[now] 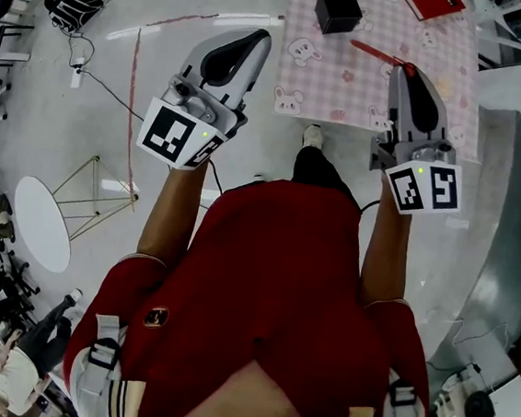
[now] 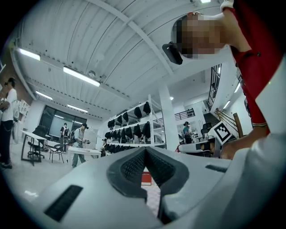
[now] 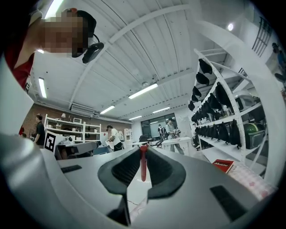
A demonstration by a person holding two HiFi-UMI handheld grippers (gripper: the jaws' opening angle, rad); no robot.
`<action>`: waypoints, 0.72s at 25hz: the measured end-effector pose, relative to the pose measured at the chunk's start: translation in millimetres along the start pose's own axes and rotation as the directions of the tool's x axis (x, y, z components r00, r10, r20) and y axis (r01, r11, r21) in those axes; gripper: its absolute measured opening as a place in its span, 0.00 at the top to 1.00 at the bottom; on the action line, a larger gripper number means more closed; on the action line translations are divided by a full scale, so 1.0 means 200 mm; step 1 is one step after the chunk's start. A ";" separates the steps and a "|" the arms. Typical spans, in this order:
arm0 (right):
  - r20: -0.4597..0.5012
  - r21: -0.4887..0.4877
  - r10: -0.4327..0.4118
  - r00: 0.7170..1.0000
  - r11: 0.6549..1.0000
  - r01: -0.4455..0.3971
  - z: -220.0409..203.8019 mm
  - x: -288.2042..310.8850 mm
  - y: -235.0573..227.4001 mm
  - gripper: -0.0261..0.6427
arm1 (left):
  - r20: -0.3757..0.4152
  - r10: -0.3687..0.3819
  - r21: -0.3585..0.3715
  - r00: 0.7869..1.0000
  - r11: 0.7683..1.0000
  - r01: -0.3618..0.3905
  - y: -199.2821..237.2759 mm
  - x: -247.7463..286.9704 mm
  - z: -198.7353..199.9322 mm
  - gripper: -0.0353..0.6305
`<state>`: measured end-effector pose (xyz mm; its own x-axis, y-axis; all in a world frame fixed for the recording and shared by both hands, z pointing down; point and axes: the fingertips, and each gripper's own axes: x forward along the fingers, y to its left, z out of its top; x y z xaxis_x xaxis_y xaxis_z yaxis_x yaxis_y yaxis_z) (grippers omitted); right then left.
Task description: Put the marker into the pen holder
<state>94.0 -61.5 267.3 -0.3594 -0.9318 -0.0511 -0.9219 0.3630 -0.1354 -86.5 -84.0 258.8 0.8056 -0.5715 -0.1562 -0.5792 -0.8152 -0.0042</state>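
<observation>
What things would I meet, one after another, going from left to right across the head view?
Round white table → left gripper → black pen holder → red marker → right gripper, which holds the marker's near end.

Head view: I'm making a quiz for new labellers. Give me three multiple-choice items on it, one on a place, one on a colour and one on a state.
1. Where does the pen holder stand?
A. on the checked tablecloth
B. on the floor
C. on a shelf

2. What colour is the marker?
A. blue
B. red
C. green

3. How is the right gripper?
A. open and empty
B. shut on the marker
C. shut on the pen holder

Answers: 1 A, the black box sits on the pink cloth; 2 B, its barrel shows red; 3 B, the right gripper view shows both jaws against it.
</observation>
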 end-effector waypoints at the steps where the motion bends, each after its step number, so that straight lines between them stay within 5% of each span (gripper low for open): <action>1: -0.005 0.002 0.004 1.000 1.000 -0.004 -0.01 0.02 -0.03 0.89 | -0.004 0.005 0.000 1.000 1.000 -0.005 0.01 0.03 -0.01 0.94; 18: -0.076 -0.039 0.143 0.987 0.988 -0.147 -0.19 0.37 -0.45 0.89 | -0.036 0.114 0.006 0.993 0.993 -0.114 0.13 0.53 -0.22 0.94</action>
<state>144.8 -162.8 312.7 -0.4978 -0.8673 0.0054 -0.8642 0.4955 -0.0874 -10.9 -169.5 286.5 0.7380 -0.6640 -0.1204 -0.6681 -0.7440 0.0076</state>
